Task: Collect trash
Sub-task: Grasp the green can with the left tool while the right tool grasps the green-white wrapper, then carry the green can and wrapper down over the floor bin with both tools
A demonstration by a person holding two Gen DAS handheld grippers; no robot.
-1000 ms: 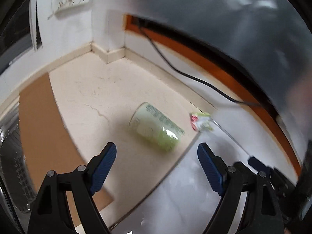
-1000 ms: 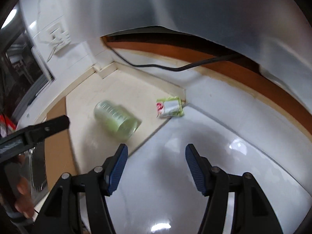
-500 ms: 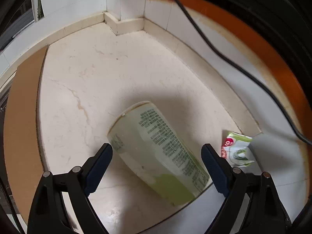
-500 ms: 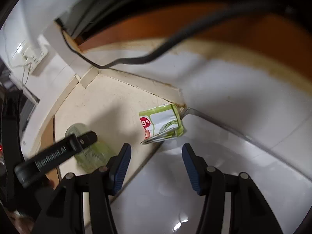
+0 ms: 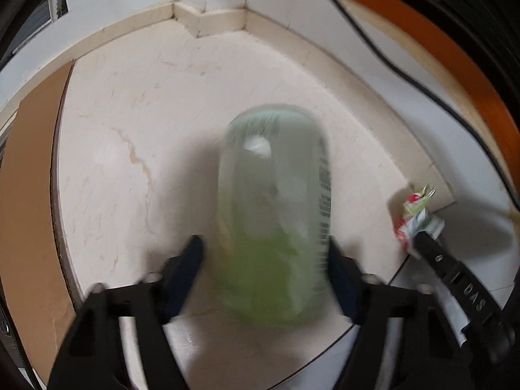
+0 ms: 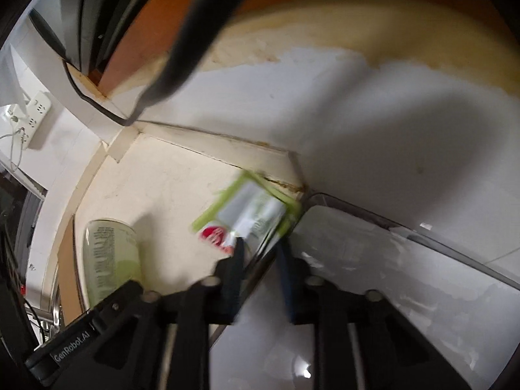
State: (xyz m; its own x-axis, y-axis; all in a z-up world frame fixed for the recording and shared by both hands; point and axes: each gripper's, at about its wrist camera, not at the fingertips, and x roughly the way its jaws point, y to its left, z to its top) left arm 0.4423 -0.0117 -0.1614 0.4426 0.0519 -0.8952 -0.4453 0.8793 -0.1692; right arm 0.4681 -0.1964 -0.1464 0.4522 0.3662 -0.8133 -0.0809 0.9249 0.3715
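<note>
At the far left a flat brown cardboard sheet [image 5: 31,201] is lying along the edge of the cream marble floor [image 5: 136,123], and next to it the left gripper [image 5: 265,256] is closing around the pale green translucent plastic bottle [image 5: 274,214], which is lying on its side on that floor and pointing away from the camera; the blue pads are sitting at either flank of its lower body, though blur is hiding whether they are pressing yet. Judging by its look, the bottle is empty or nearly so, hence light, thin-walled and smooth, so it is likely giving under pressure and rolling or slipping if pinched near an end; taking it across the mid-body, as the jaws are lining up, seems soundest. Further right, at the corner where the cream floor is meeting the glossy white tile [image 6: 373,292], the right gripper [image 6: 260,260] is closing, jaws almost together, on the near edge of the crumpled green-and-white snack wrapper with a red spot [image 6: 250,217]; the left view is showing it bunched at that gripper's tip. The wrapper is flimsy and weightless, so any edge is serving as a hold, but a thin fold could be sliding free. A black cable [image 5: 390,65] is trailing along the orange-trimmed wall behind. Compared with a second earlier, both grippers have dropped from well above the floor with jaws wide apart, the bottle has swung from a diagonal lie to straight between the left pads, and the wrapper, flat then, is now crumpling.
</note>
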